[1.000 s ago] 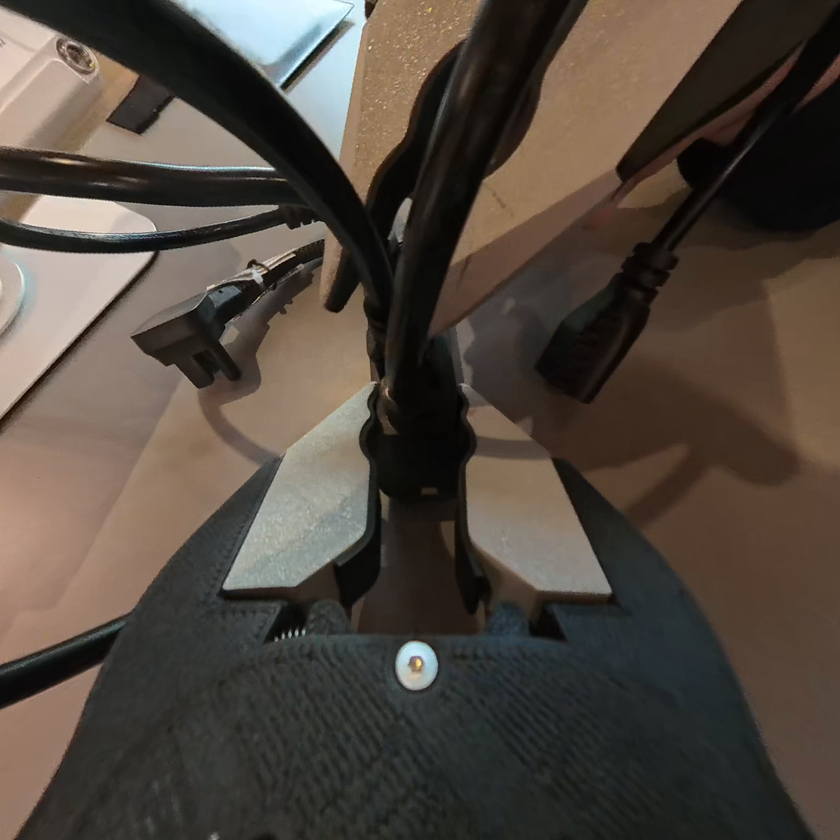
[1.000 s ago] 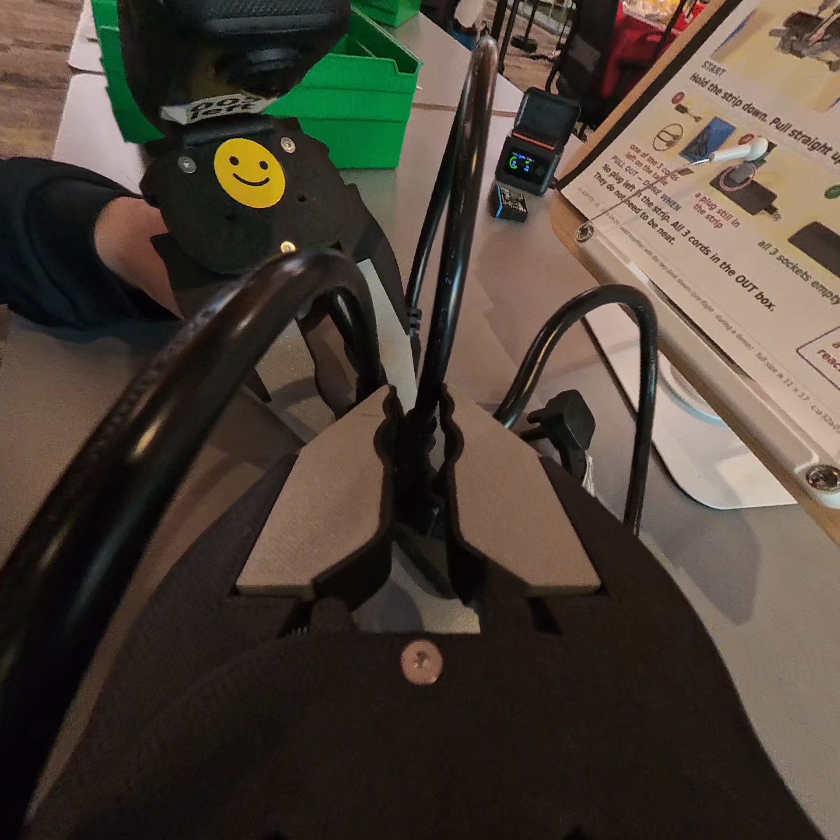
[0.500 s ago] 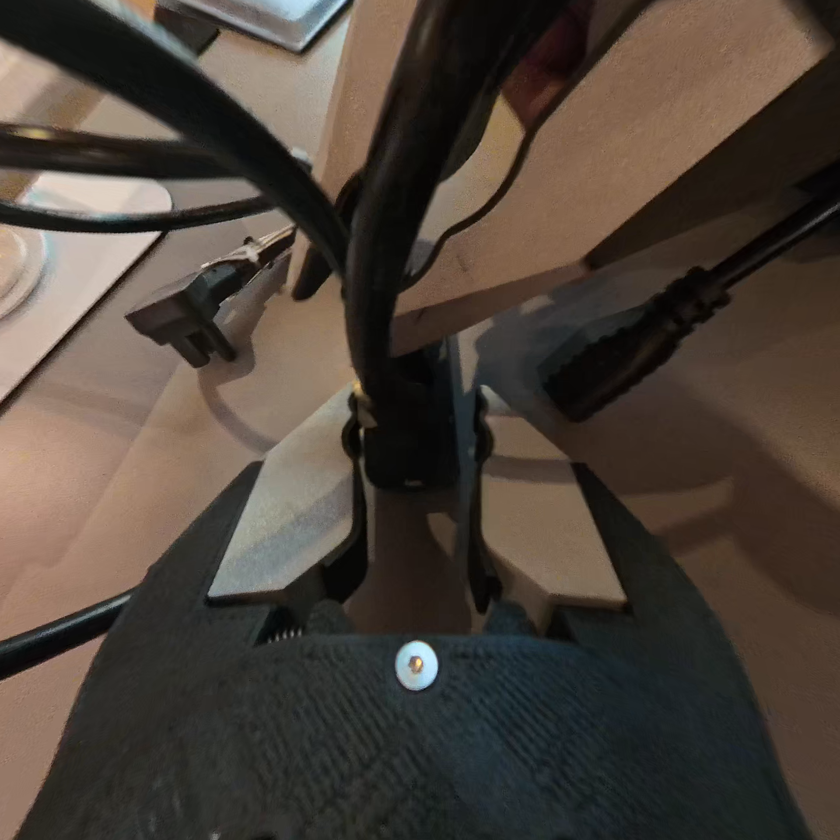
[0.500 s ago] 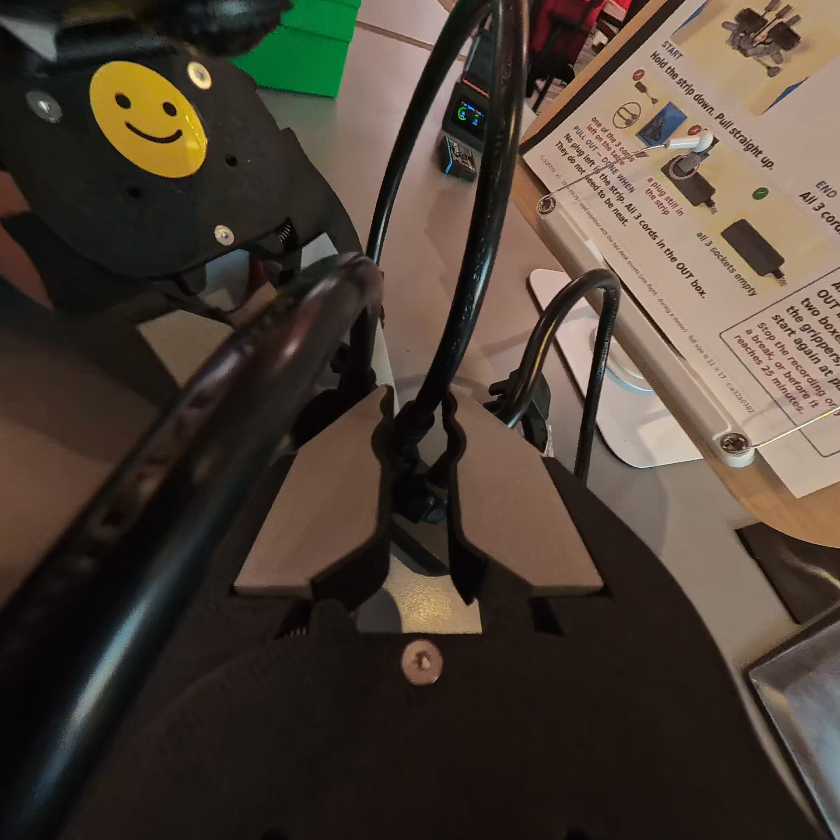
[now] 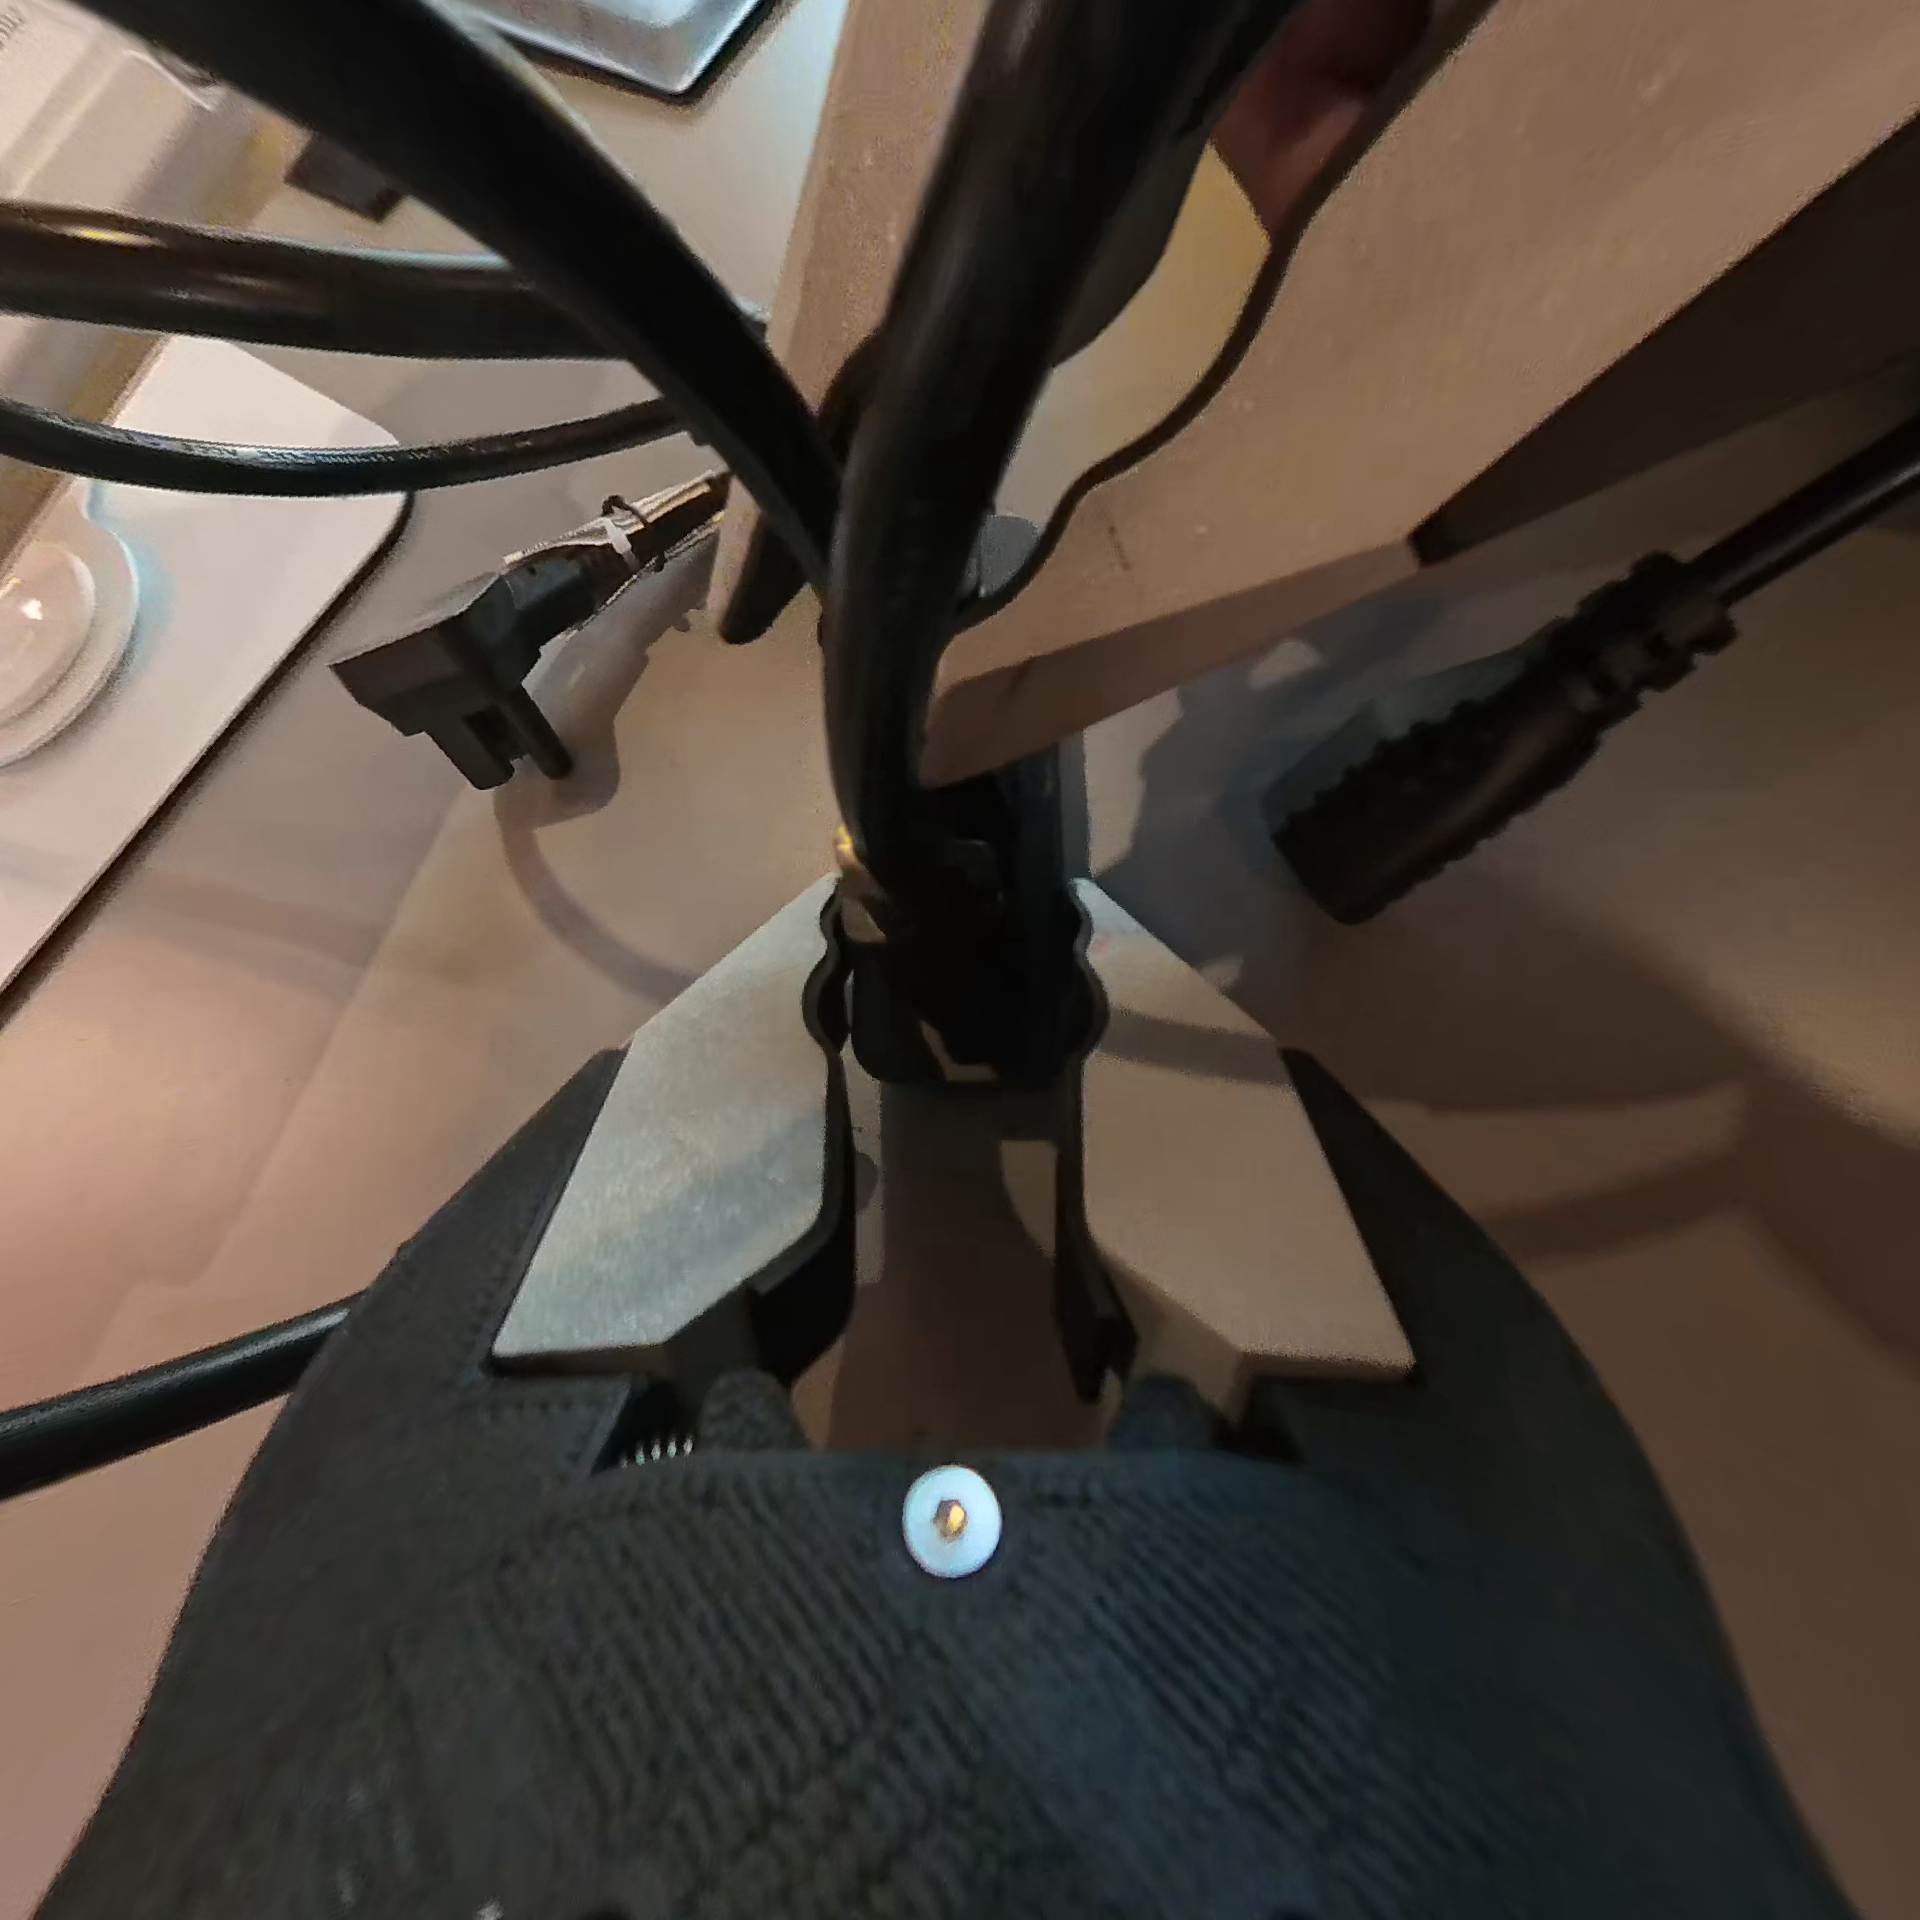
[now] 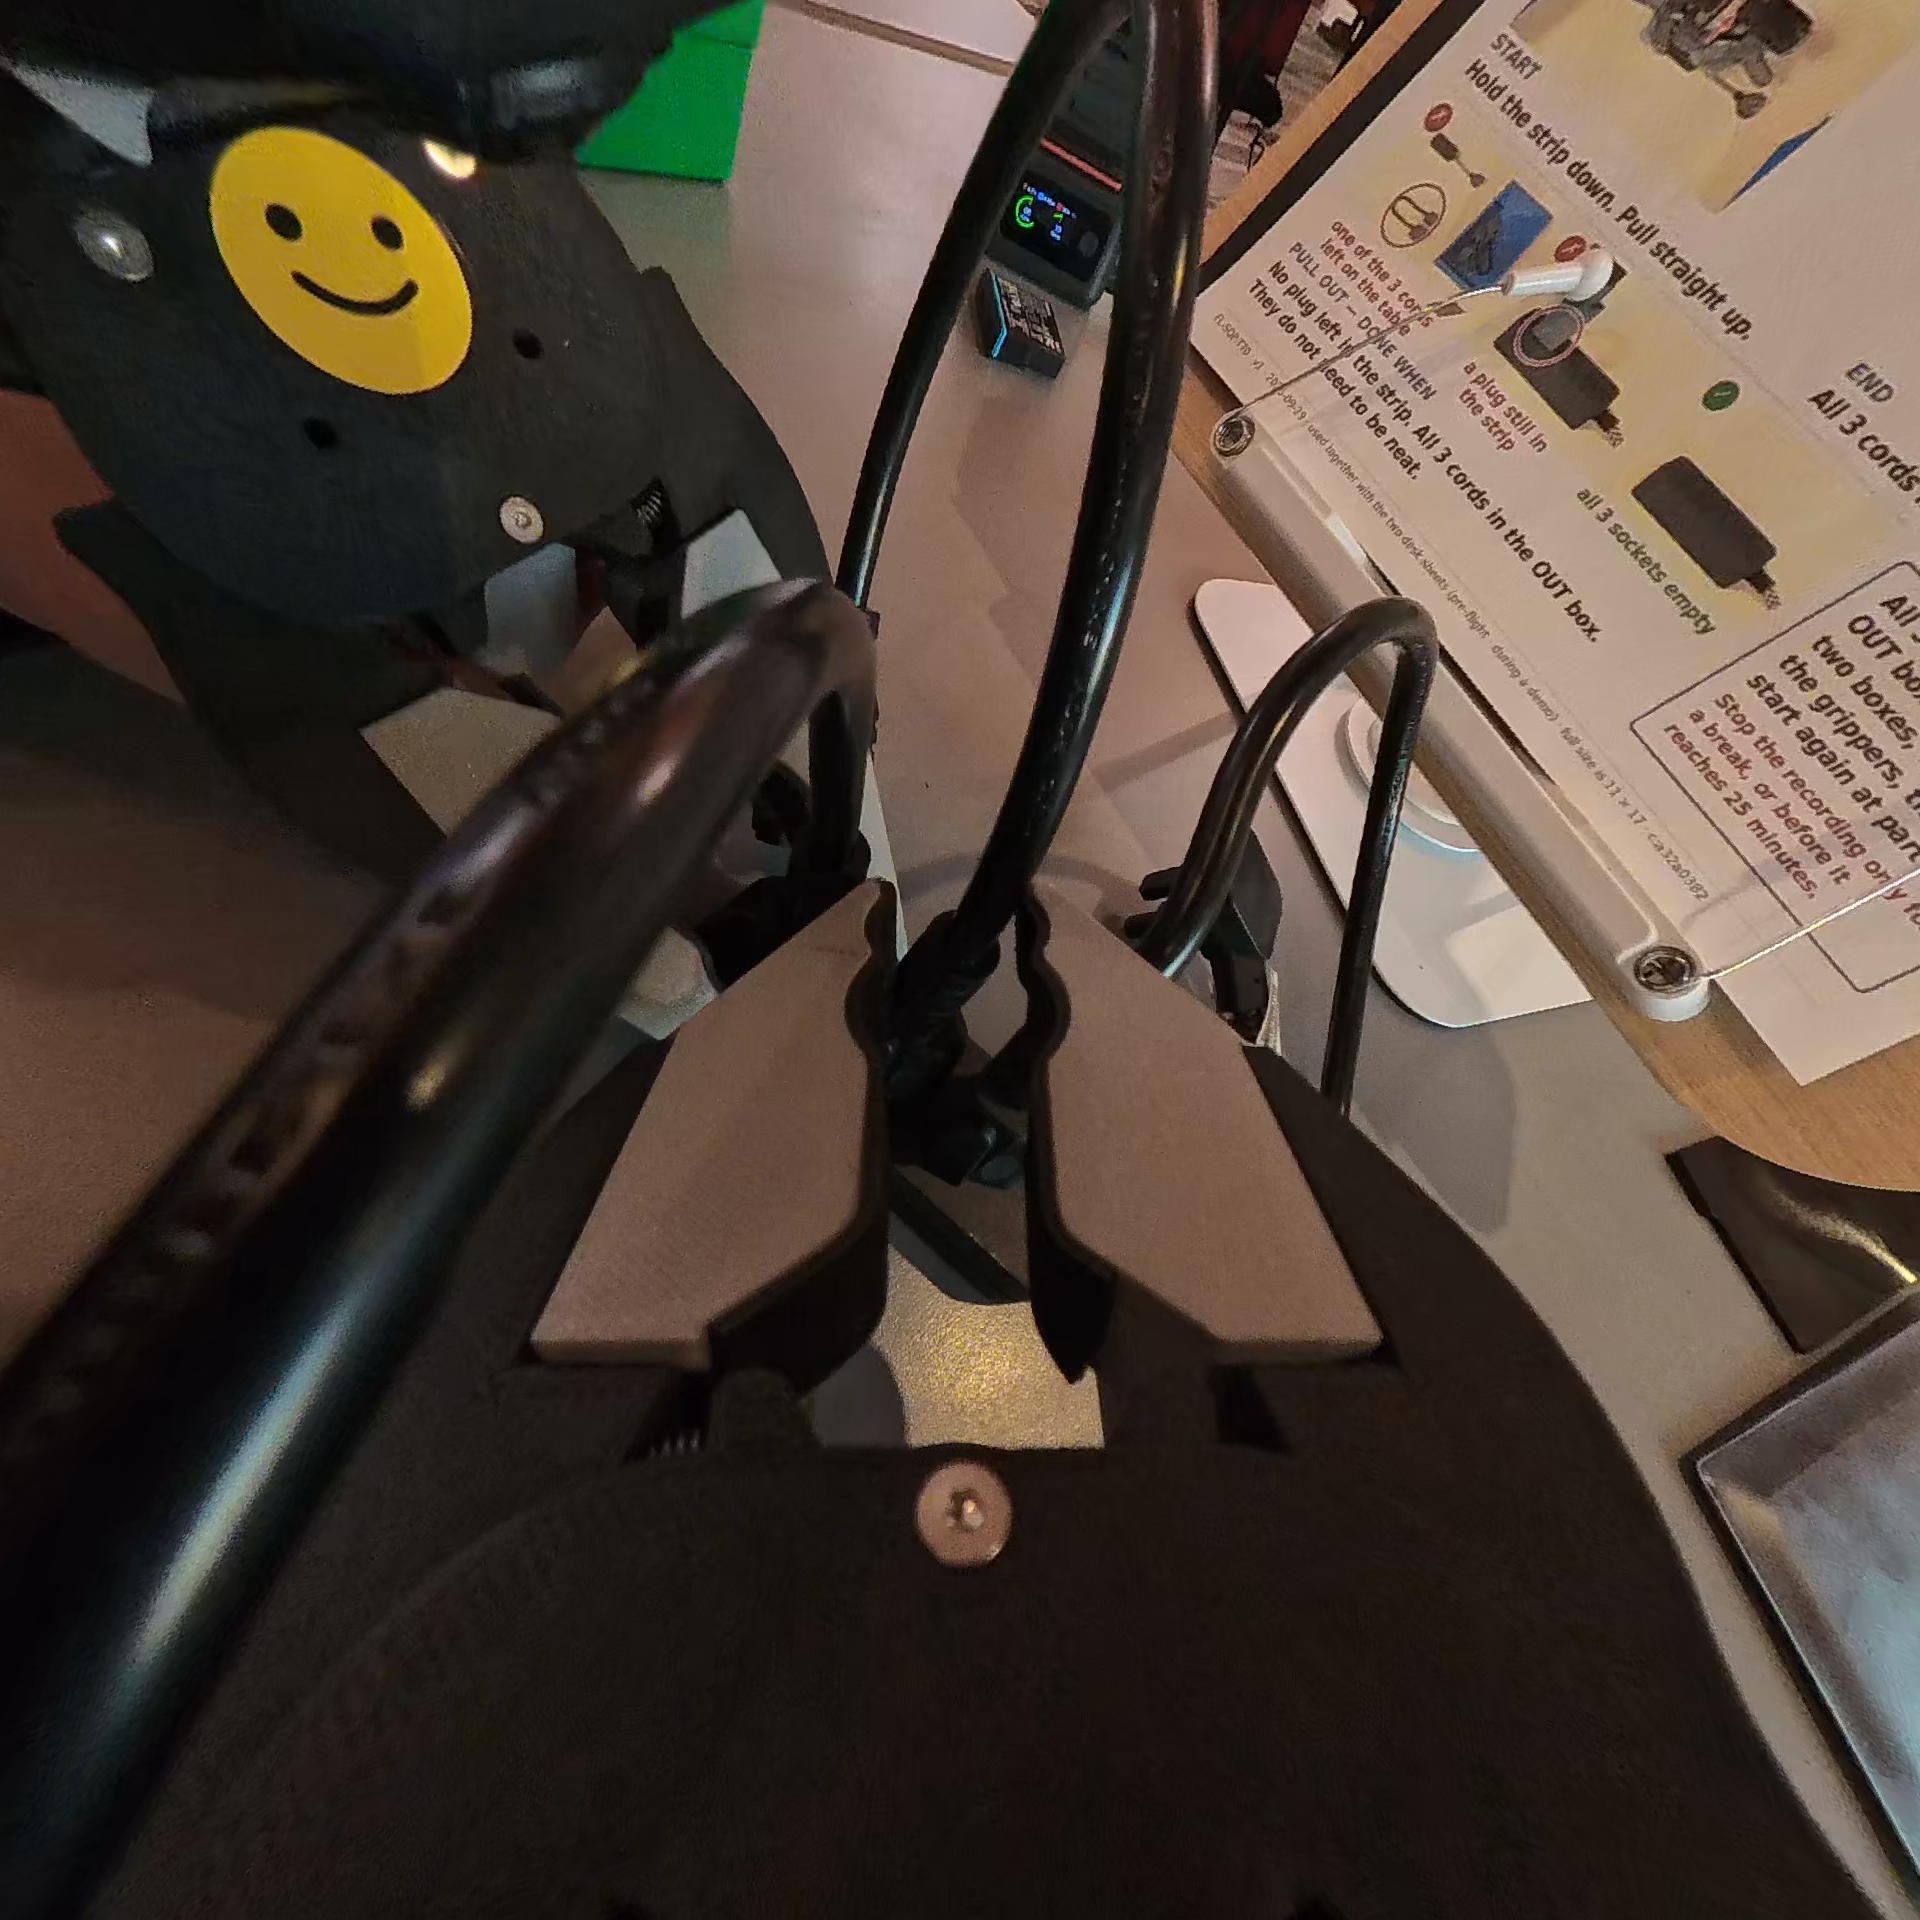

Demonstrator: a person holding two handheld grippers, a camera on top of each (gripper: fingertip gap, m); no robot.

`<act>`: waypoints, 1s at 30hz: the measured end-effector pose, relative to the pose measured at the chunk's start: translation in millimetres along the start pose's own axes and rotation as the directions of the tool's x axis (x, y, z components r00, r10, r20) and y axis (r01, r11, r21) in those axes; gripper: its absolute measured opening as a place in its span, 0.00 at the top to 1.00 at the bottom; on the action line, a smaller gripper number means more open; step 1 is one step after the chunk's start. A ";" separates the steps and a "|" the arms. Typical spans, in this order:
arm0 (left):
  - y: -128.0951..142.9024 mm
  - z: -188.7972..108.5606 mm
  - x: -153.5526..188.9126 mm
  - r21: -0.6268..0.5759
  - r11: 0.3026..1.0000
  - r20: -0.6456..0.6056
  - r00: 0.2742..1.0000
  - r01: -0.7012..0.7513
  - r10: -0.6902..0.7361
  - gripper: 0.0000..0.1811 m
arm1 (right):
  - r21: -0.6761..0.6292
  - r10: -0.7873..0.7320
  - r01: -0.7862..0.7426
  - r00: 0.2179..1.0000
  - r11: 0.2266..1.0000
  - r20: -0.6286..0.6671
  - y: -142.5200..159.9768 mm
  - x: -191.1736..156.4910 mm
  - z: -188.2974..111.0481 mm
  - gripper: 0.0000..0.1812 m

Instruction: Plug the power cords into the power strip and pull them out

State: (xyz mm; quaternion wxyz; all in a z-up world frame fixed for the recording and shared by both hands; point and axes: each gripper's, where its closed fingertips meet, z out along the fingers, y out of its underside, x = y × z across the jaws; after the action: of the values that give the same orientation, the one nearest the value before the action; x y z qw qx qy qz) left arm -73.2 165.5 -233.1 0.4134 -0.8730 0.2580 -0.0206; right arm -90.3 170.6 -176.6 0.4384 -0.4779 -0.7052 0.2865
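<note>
In the left wrist view my left gripper [image 5: 956, 977] is shut on a black plug [image 5: 961, 1023] whose thick black cord [image 5: 914, 520] rises up and away. My right gripper's tan finger [image 5: 1455, 343] hangs close above it. In the right wrist view my right gripper [image 6: 961, 935] is shut on another black plug [image 6: 951, 1049], its cord [image 6: 1122, 520] arching upward. A pale grey body, seemingly the power strip [image 6: 977, 1361], lies under the fingers. A loose flat plug [image 5: 457, 686] and a ribbed black connector [image 5: 1455, 800] lie on the table.
The yellow smiley sticker [image 6: 338, 260] marks the left gripper's body, close at upper left. An instruction sheet on a wooden board [image 6: 1558, 436], a white stand base [image 6: 1434, 862], a small device with a lit screen [image 6: 1049, 223], a green bin [image 6: 675, 114] and a metal tray [image 6: 1839, 1579] surround the area. Left tips to right tips: about 6 cm.
The two grippers have come closer together and both views have tilted. The left gripper's jaw gap has widened slightly around its plug. The right gripper keeps its plug.
</note>
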 end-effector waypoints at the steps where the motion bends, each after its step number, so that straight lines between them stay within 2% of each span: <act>1: -0.4 -0.7 0.0 0.004 1.000 -0.004 1.000 0.003 -0.003 0.80 | -0.001 0.001 -0.001 1.000 1.000 0.000 0.1 0.0 0.0 0.89; 11: 2.7 -6.1 7.0 -0.018 1.000 -0.072 0.997 0.025 -0.026 0.79 | 0.035 -0.051 0.050 0.999 0.998 0.004 -3.5 -4.1 1.4 0.89; 17: 2.4 -12.1 19.2 -0.013 0.999 -0.190 0.980 0.049 -0.051 0.75 | 0.080 -0.042 0.039 0.998 0.996 0.036 -5.5 -4.6 0.9 0.91; 23: 6.4 -18.7 23.6 -0.023 1.000 -0.221 0.975 -0.014 0.009 0.76 | 0.127 -0.062 0.054 0.996 0.990 0.061 -7.9 -7.7 1.7 0.92; 26: 6.5 -24.7 23.8 -0.018 0.998 -0.219 0.974 -0.061 0.055 0.80 | 0.134 -0.074 0.064 0.994 0.989 0.075 -7.8 -9.1 0.3 0.93; 30: 3.6 -27.0 22.9 0.014 1.000 -0.269 0.963 0.004 0.000 0.84 | 0.128 -0.065 0.049 0.991 0.991 0.121 -7.1 -11.8 -3.5 0.90</act>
State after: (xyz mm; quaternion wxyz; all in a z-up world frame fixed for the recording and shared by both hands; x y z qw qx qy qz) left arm -61.6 133.6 -222.1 0.3810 -0.8594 0.3104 -0.1410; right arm -88.3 156.9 -173.2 0.4305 -0.4104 -0.7254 0.3465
